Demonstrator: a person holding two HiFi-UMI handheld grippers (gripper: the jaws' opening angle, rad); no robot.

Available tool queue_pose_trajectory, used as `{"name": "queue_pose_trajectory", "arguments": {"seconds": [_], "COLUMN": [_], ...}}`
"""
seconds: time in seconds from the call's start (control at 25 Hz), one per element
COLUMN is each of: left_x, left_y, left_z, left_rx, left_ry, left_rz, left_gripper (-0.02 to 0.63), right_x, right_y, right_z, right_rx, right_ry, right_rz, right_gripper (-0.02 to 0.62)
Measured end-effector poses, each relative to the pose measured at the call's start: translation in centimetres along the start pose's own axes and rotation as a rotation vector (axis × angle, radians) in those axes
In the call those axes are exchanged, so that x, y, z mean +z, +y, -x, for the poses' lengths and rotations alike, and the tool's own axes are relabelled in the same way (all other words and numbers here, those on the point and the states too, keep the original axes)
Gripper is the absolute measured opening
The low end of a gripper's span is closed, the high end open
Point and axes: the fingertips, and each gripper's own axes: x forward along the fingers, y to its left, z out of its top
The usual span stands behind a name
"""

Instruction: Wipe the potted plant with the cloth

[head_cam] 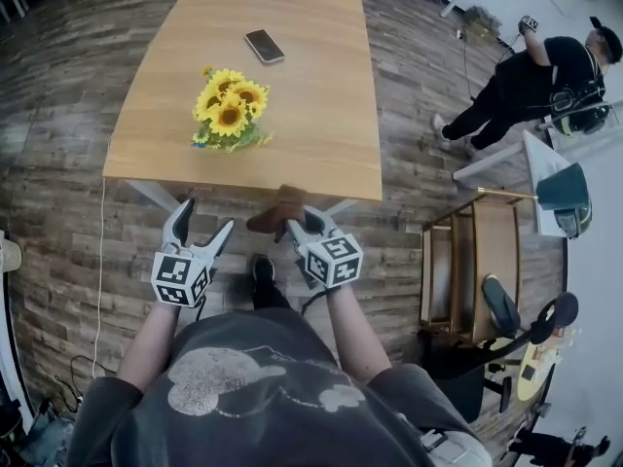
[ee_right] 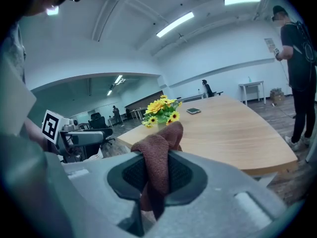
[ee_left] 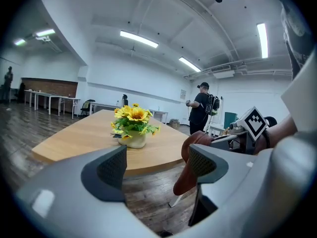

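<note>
**A:** What fills the scene, starting with the biggest thing?

**B:** A dark plank floor (head_cam: 58,163). On it stands a long, pale wooden table (head_cam: 311,115), seen from above by the person holding both tools. Their arms reach forward from the bottom of the head view and stop short of the table's near edge.

**A:** Where is the potted plant?

**B:** The potted plant (head_cam: 231,113) is a bunch of yellow sunflowers in a pale pot. It stands upright on the table, left of centre and towards the near edge. It is well apart from both tools, which are on the other side of that edge.

**A:** And the tools?

**B:** The left gripper (head_cam: 206,214) hovers over the floor in front of the table. Its fingers (ee_left: 106,170) are released and spread apart, gripping nothing. In the left gripper view the plant shows far off, above the gap between them. The right gripper (head_cam: 300,224) is just beside the left one, at the table's near edge.

**A:** Does it carry anything?

**B:** Yes. Its fingers (ee_right: 184,175) are clenched on the cloth (head_cam: 277,212), a reddish-brown knitted one. The cloth bunches above the fingers and hangs below them. In the right gripper view the plant sits just behind the top of the cloth, further along the table.

**A:** Anything smaller?

**B:** A dark phone (head_cam: 264,46) lies flat on the table beyond the plant.
</note>
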Motion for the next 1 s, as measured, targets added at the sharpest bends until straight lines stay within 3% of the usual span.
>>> {"name": "queue_pose_trajectory", "arguments": {"seconds": [0.12,0.56,0.88,1.0], "left_x": [-0.4,-2.2,-3.8,-4.1], "left_y": [0.7,-0.7,-1.3,-2.3], "left_z": [3.0,13.1,16.5,17.4], "left_rx": [-0.002,-0.074,-0.073,-0.071], "left_ry": [-0.015,-0.049,-0.037,-0.033], "left_rz": [0.020,0.065,0.079,0.061], "left_gripper": [0.397,0.184,0.046,0.032], "right_x": [-0.4,-5.2,-7.1,-7.3], "right_y": [3.2,12.7,15.6,15.7], "right_z": [0.6,6.6,10.8,12.1], "right_rx": [0.001,-0.063,-0.113,-0.106], "right_ry": [-0.012,-0.010,-0.036,-0.054], "right_rz": [0.017,0.023,0.023,0.017], "right_gripper": [0.052,0.052,0.052,0.052]}}
